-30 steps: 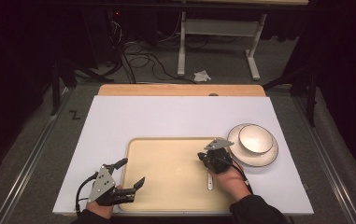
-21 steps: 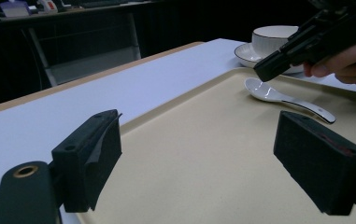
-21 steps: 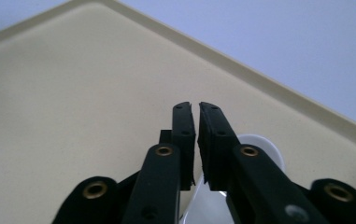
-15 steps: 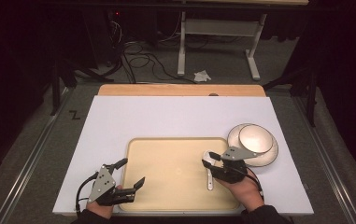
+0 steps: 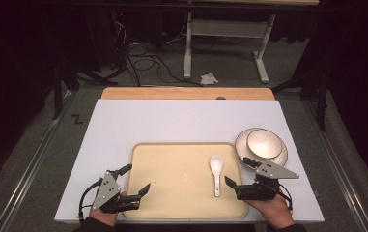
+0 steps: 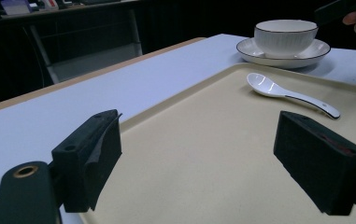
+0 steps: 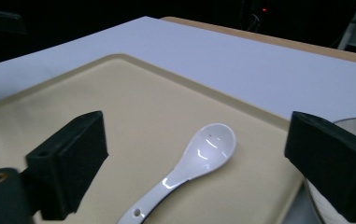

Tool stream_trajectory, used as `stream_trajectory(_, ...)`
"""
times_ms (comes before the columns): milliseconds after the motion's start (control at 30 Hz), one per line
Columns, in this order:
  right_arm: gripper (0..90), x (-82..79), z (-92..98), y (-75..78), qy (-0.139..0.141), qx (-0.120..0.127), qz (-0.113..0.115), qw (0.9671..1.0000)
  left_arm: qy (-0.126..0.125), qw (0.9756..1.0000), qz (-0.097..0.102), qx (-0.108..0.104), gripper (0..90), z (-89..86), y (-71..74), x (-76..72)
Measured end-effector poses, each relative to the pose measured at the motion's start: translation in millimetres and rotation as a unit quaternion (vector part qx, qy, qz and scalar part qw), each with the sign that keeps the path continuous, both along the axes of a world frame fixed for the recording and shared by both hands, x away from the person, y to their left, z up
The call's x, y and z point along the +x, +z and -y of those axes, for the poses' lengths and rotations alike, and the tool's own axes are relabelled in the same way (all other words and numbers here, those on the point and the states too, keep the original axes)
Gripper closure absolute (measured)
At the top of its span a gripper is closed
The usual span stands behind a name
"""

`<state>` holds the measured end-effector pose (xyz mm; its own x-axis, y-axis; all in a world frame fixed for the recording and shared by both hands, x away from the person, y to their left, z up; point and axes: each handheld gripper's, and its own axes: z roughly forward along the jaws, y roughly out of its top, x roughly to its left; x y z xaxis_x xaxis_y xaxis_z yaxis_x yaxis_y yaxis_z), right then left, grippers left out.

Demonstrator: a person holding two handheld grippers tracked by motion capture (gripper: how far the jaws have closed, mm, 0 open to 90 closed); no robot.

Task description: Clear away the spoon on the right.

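A white ceramic spoon (image 5: 216,171) lies on the right part of the beige tray (image 5: 172,169), bowl end away from me. My right gripper (image 5: 238,172) hovers just right of its handle at the tray's right rim. Its jaws have just been opening and stand open, and nothing is pressed between them. In the right gripper view the spoon (image 7: 203,149) lies free on the tray (image 7: 133,107) under the open right gripper (image 7: 196,161). My left gripper (image 5: 135,179) rests open over the tray's near left corner. In the left gripper view its jaws (image 6: 199,154) are wide apart, with the spoon (image 6: 278,91) farther off.
A white bowl on a saucer (image 5: 263,144) stands just past the tray's right far corner, close behind my right gripper, and also shows as the bowl (image 6: 285,35). The tray sits on a white board (image 5: 172,121). A wooden strip (image 5: 186,93) edges its far side.
The right gripper has let go of the spoon, opened, and drawn back to the right and toward me. The spoon stays on the tray. The left gripper has not moved.
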<state>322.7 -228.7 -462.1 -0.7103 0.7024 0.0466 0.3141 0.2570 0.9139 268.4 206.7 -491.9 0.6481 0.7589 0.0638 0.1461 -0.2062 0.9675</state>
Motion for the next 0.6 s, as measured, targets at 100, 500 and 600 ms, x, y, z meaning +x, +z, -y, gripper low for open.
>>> stream_trajectory(100,0.4,-2.5,9.2,0.1,-0.018,-0.005,-0.001,0.9998,0.0,1.0,-0.001,0.001,15.8,0.0,-0.3,0.2)
stream_trajectory(500,0.3,-17.7,43.4,-10.2,-0.045,-0.004,-0.002,0.999,0.0,1.0,-0.002,0.005,15.8,1.4,-0.6,0.8)
stream_trajectory(600,0.4,-16.4,45.4,-9.6,-0.051,0.003,-0.001,0.9987,0.0,1.0,0.0,0.004,15.8,1.0,-0.3,0.3)
